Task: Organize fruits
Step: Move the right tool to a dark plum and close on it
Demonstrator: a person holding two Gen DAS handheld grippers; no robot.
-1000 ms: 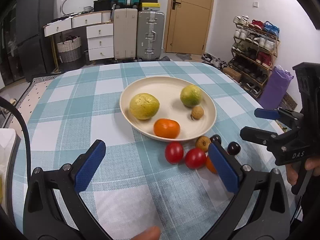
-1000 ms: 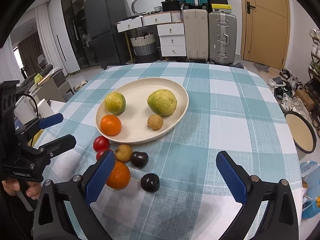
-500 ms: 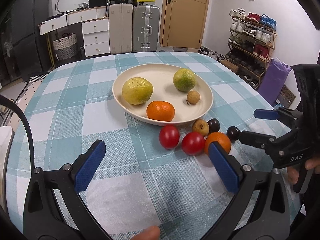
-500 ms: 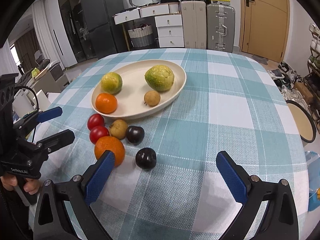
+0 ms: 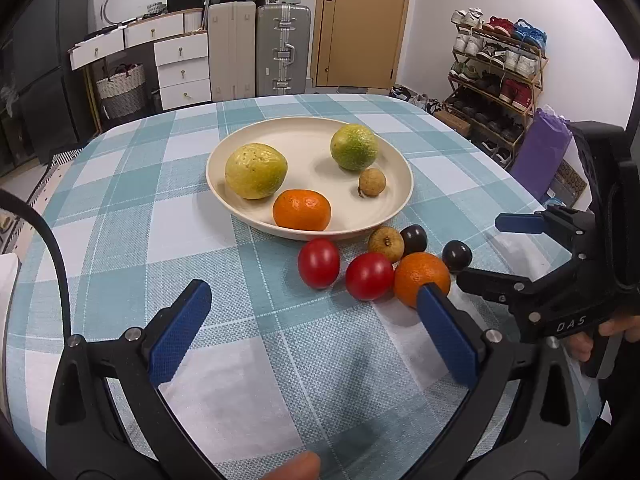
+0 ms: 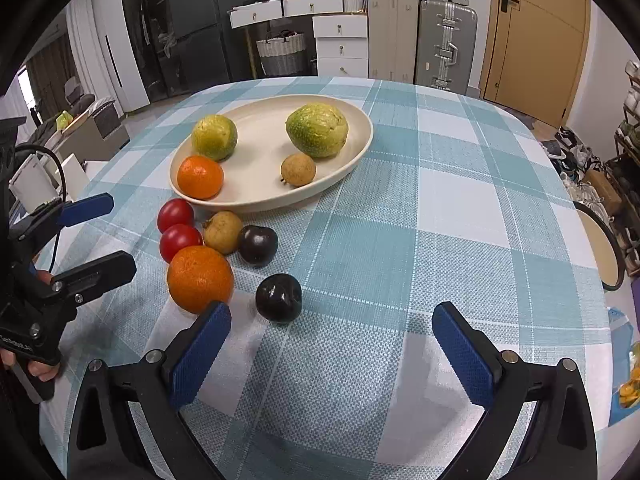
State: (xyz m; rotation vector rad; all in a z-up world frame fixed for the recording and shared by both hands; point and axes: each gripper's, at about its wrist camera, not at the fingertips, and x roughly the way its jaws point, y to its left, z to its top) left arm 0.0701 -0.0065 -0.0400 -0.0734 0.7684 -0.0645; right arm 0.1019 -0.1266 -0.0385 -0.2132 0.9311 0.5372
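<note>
- Table [image 5: 120, 240] with a teal-and-white checked cloth takes up most of both views, everything else sits on it.
- Cream plate [image 5: 308, 136] is my landmark, sitting mid-table. On it: a yellow-green guava [image 5: 256, 176], a green citrus [image 5: 354, 147], a tangerine [image 5: 302, 209] at the near rim and a small tan longan [image 5: 372, 182].
- Left gripper [image 5: 316, 328] hangs over the cloth on the near side of the plate, blue pads spread wide, nothing between them. Its right pad overlaps the loose orange in the left wrist view, can't tell if it actually touches.
- Right gripper [image 6: 328, 352] is also on the near side of the plate, off toward the loose fruit, pads spread wide and empty too.
- Loose orange [image 5: 422, 278] is off the plate, near its front rim, biggest of the stray bunch.
- Two red tomatoes [image 5: 319, 263] [image 5: 369, 276] sit side by side just in front of the plate, the second one up against the orange.
- Second tan longan [image 5: 386, 243] is just outside the plate rim, with a dark plum [image 5: 414, 238] right beside it.
- Another dark plum [image 6: 279, 297] sits farther out from the plate, closest to the right gripper, just beside the orange.
</note>
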